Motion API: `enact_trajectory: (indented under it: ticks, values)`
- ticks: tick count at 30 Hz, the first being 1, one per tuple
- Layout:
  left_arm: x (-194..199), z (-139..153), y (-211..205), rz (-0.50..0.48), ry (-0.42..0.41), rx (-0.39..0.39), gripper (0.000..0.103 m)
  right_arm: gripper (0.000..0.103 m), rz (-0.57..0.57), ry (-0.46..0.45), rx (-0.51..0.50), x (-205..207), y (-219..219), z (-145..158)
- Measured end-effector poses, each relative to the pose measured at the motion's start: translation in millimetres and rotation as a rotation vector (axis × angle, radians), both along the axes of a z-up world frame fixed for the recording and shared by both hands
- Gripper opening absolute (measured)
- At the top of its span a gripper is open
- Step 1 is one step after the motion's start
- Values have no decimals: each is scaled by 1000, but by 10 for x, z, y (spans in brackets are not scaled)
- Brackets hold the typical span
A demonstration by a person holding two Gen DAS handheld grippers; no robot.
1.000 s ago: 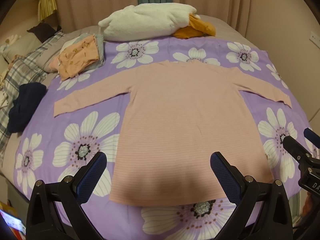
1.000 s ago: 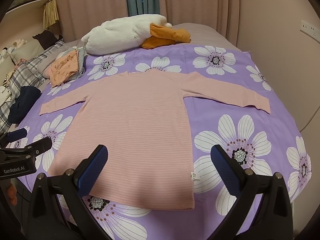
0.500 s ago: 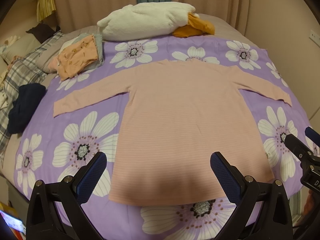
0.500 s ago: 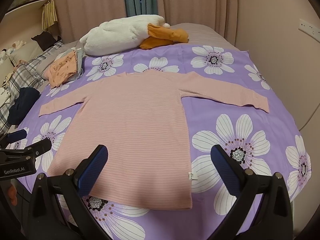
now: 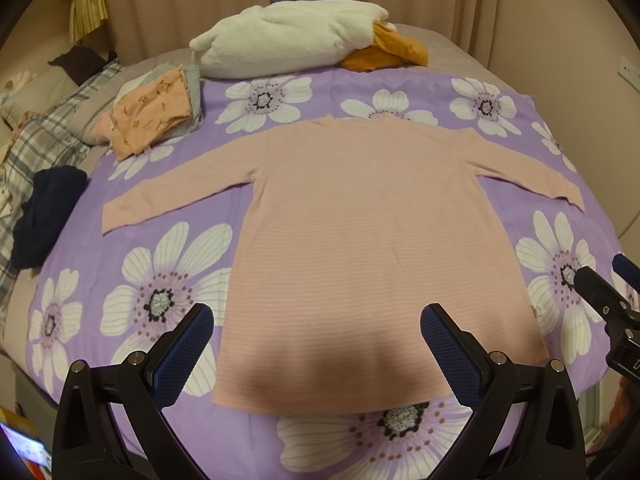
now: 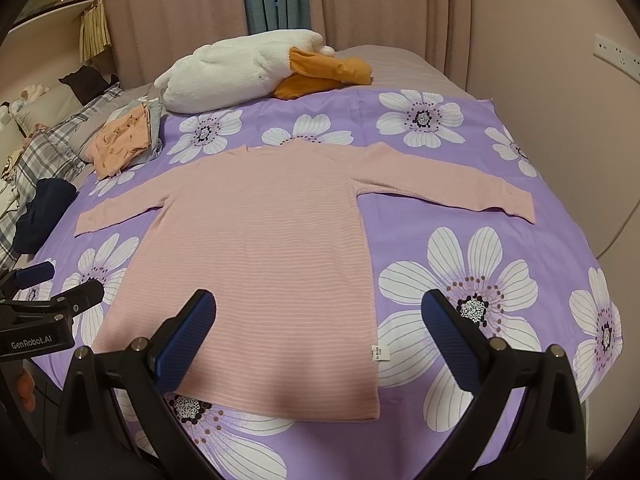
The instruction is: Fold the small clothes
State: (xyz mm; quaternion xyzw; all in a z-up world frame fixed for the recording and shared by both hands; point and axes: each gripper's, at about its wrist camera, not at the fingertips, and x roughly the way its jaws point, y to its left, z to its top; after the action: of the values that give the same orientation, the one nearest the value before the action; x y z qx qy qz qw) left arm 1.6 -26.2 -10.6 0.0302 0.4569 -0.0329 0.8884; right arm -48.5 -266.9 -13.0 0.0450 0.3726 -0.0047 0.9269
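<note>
A pink striped long-sleeved top [image 5: 360,240] lies flat on the purple flowered sheet [image 5: 168,264], both sleeves spread out to the sides; it also shows in the right wrist view [image 6: 260,248]. My left gripper [image 5: 316,344] is open and empty above the top's hem, near its left half. My right gripper [image 6: 320,332] is open and empty above the hem's right corner, where a small white label [image 6: 380,354] sticks out. Each gripper shows at the edge of the other's view: the right one [image 5: 600,292], the left one [image 6: 52,284].
A stack of folded clothes [image 5: 156,116] lies at the back left. A white plush pillow [image 5: 288,44] and an orange cloth [image 5: 384,52] lie at the back. A dark navy garment [image 5: 44,208] and a plaid blanket [image 5: 48,140] are at the left. A wall stands close on the right.
Both grippers have drifted slightly; the view of the top has barely shifted. The top has not moved and both grippers stay open.
</note>
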Motion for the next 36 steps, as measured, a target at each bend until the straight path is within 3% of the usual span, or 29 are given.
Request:
enact_trajectory:
  ticks: [5, 8, 10, 13, 18, 20, 27, 33, 36]
  values:
    - [141, -106, 24, 26, 24, -38, 102, 103, -4, 12, 36, 57, -112, -90]
    - [256, -251, 19, 38, 48, -22, 102, 103, -8, 24, 155, 127, -338, -217]
    - [347, -373, 23, 41, 75, -32, 102, 103, -24, 27, 286, 175, -599, -351]
    - [465, -476, 45, 51, 95, -58, 102, 103, -119, 26, 447, 280, -1074, -598]
    - [697, -568, 88, 82, 115, -111, 102, 102, -312, 12, 479, 511, -1767, -903]
    - [798, -601, 100, 89, 125, -135, 102, 96, -364, 23, 506, 616, -1970, -1001]
    - [1164, -696, 75, 99, 149, -180, 102, 86, -516, -7, 739, 1092, -2671, -1319]
    - [1446, -682, -27, 87, 135, -173, 102, 69, -666, -128, 933, 1407, -3150, -1456]
    - [1546, -672, -62, 79, 128, -176, 102, 53, -731, -157, 966, 1498, -3324, -1475]
